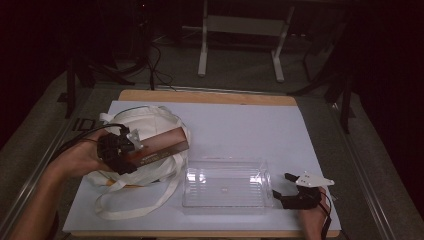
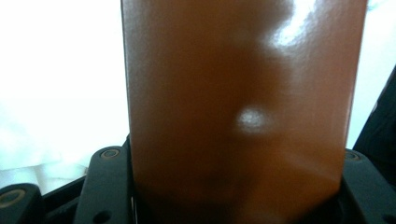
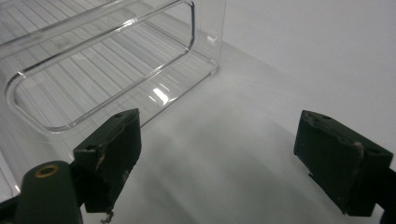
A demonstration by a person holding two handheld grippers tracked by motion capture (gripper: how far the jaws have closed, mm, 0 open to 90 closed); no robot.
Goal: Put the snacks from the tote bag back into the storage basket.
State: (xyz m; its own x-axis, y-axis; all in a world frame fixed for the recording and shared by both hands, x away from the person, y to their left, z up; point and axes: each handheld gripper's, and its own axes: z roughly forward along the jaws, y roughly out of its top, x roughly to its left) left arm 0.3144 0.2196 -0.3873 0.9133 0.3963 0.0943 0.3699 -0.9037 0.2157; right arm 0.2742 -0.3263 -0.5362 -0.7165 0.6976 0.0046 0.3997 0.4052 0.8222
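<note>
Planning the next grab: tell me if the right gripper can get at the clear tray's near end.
Probably yes: the right gripper rests open beside the clear tray, and only bare white table cover lies between them.

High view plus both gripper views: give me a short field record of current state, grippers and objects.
left gripper: shut on brown box, held above the cloth bag
brown box: long, glossy, tilted, far end pointing toward the table's middle
cloth bag: white, lying on the table's left, straps loose
clear tray: empty, near front edge, right of the bag
right gripper: open, holding nothing, beside the tray's right end
table cover: white sheet
</note>
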